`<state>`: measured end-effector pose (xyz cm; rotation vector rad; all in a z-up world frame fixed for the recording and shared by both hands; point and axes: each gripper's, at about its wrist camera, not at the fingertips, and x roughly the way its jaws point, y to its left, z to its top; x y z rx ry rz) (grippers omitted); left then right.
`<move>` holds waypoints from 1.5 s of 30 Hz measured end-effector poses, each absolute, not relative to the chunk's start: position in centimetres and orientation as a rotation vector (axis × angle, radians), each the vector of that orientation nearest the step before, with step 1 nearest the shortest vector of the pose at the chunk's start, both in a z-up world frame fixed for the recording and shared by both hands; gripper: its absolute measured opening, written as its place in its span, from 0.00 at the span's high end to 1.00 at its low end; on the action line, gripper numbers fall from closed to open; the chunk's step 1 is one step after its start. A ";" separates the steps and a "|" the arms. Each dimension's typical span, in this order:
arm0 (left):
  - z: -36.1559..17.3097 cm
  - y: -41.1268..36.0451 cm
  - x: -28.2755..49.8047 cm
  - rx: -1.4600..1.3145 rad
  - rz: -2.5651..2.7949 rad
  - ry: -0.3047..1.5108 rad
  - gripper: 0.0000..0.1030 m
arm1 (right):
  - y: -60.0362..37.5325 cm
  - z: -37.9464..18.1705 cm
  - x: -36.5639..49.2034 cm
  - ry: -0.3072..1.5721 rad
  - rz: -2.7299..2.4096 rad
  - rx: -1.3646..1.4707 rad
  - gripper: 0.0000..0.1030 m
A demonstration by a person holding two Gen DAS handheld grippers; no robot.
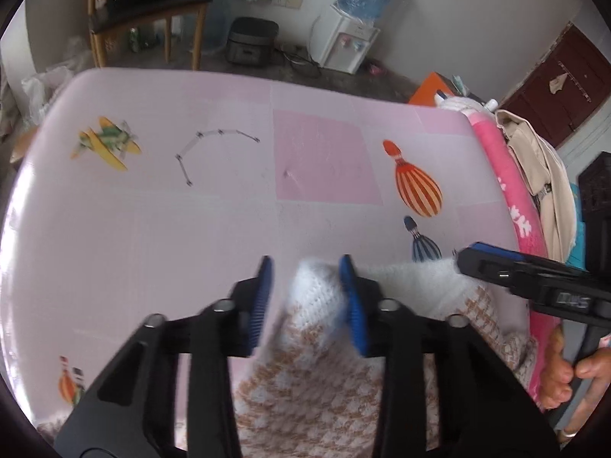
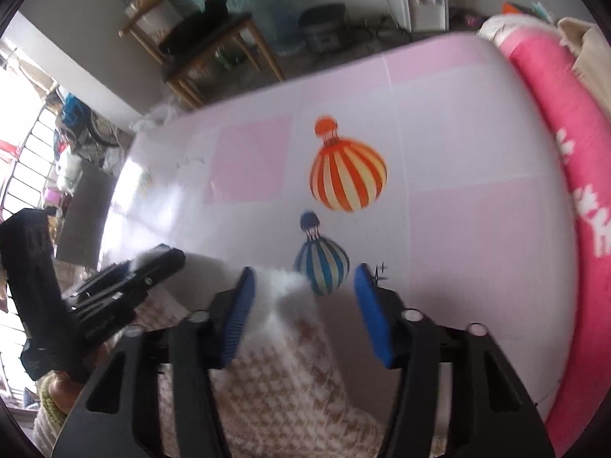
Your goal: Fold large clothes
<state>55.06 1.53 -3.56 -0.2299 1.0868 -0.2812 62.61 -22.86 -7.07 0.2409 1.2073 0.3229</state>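
Two handheld grippers are working over a pink bedsheet (image 1: 152, 229) printed with hot-air balloons. The left wrist view is showing things the other misses: a yellow aeroplane print (image 1: 109, 145), a water dispenser (image 1: 347, 38) by the far wall, and the person's right hand (image 1: 569, 378) gripping its tool's handle. The right wrist view alone is showing a barred window (image 2: 26, 160) at its left edge. A white and tan houndstooth knitted garment (image 1: 317, 381) is lying on the sheet's near part, beneath both tools. The left gripper (image 1: 307, 297) is standing partly open, with a raised white fold between its blue pads and touching the right-hand one. The right gripper (image 2: 305, 305) is gaping wider; the garment's fluffy white edge is resting against its left pad, clear of the other.
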 end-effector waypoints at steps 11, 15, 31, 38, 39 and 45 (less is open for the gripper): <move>2.5 1.9 48.5 -0.128 -0.424 0.979 0.91 | -20.7 -1.5 55.6 1.055 0.415 0.090 0.90; 4.5 2.9 43.2 -0.086 -0.505 0.953 0.90 | -20.5 0.5 49.3 1.000 0.486 0.003 0.89; 0.8 5.2 33.5 -0.032 -0.549 0.969 0.82 | -17.6 -3.9 46.4 1.178 0.687 0.133 0.63; 2.9 8.3 32.3 -0.143 -0.606 0.918 0.81 | -16.9 -6.5 43.4 1.136 0.673 -0.023 0.63; 3.1 8.2 33.1 -0.167 -0.594 0.912 0.81 | -16.6 -6.6 43.4 1.131 0.665 -0.039 0.63; -1.0 5.2 38.6 -0.143 -0.433 1.054 0.82 | -16.7 -6.3 42.1 1.084 0.643 -0.140 0.62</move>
